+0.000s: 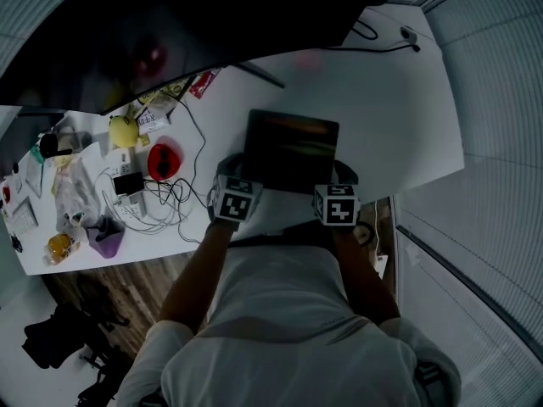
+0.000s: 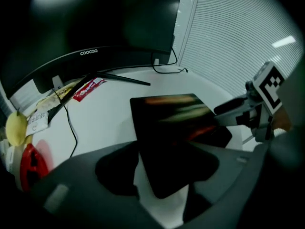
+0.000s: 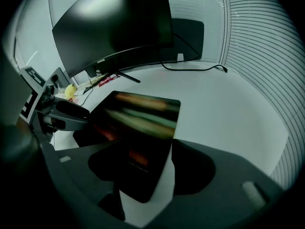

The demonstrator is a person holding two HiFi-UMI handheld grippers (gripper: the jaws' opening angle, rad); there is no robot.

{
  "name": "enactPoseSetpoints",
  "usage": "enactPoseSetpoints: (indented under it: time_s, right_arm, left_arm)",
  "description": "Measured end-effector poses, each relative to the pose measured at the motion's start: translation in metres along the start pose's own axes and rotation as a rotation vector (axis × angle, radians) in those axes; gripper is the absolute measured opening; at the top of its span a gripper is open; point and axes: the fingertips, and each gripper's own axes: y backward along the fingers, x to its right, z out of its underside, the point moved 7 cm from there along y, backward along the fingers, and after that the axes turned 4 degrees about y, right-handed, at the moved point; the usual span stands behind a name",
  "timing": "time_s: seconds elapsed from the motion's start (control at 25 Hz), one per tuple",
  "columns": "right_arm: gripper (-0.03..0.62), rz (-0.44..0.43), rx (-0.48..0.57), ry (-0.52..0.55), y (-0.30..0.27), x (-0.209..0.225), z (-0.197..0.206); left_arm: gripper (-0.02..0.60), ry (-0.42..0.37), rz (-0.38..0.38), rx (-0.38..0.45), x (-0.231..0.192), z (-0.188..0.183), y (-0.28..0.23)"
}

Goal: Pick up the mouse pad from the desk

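Note:
The dark rectangular mouse pad (image 1: 291, 149) lies flat on the white desk (image 1: 399, 125), in front of the monitor. My left gripper (image 1: 230, 170) stands open at the pad's near left corner. In the left gripper view that corner of the pad (image 2: 176, 128) shows between the wide jaws of the left gripper (image 2: 159, 175). My right gripper (image 1: 343, 175) is open at the near right corner. The right gripper view has the pad (image 3: 138, 123) reaching in between the spread jaws of the right gripper (image 3: 152, 171). Neither pair of pads presses on it.
A large curved monitor (image 1: 170, 32) stands behind the pad on a V-shaped foot (image 2: 119, 78). At the desk's left lie cables (image 1: 165, 195), a red object (image 1: 163, 160), a yellow object (image 1: 123, 131) and several small items. Window blinds (image 1: 501, 142) run along the right.

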Motion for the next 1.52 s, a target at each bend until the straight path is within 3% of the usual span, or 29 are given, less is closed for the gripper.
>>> enactPoseSetpoints:
  time_s: [0.28, 0.56, 0.68, 0.76, 0.84, 1.0, 1.16, 1.52]
  right_arm:
    - [0.284, 0.026, -0.003, -0.002, -0.003, 0.001, 0.005]
    - [0.228, 0.022, 0.0, -0.001, -0.003, -0.006, 0.006]
    - [0.125, 0.007, 0.003, 0.006, -0.004, -0.017, 0.007]
    - [0.063, -0.002, 0.015, 0.013, -0.002, -0.024, 0.008]
    - [0.06, -0.017, 0.03, 0.025, 0.001, -0.026, 0.008]
    - [0.057, -0.083, 0.068, -0.001, 0.013, -0.025, 0.001]
    - [0.051, -0.104, 0.144, -0.007, 0.036, -0.032, -0.012]
    - [0.051, -0.108, 0.408, 0.045, 0.121, -0.049, -0.071]
  left_arm:
    - [0.259, -0.024, -0.051, 0.019, 0.006, 0.008, -0.009]
    - [0.238, 0.044, -0.077, 0.007, 0.01, 0.011, -0.008]
    - [0.195, 0.044, -0.069, -0.012, 0.014, 0.015, -0.009]
    - [0.118, 0.023, -0.051, 0.01, 0.022, 0.014, -0.008]
    - [0.073, -0.004, -0.045, 0.033, 0.03, 0.012, -0.003]
    - [0.071, 0.011, 0.003, 0.07, 0.033, 0.001, 0.016]
    - [0.067, 0.021, 0.022, 0.14, 0.035, -0.013, 0.043]
    - [0.066, -0.002, 0.036, 0.4, 0.048, -0.066, 0.142]
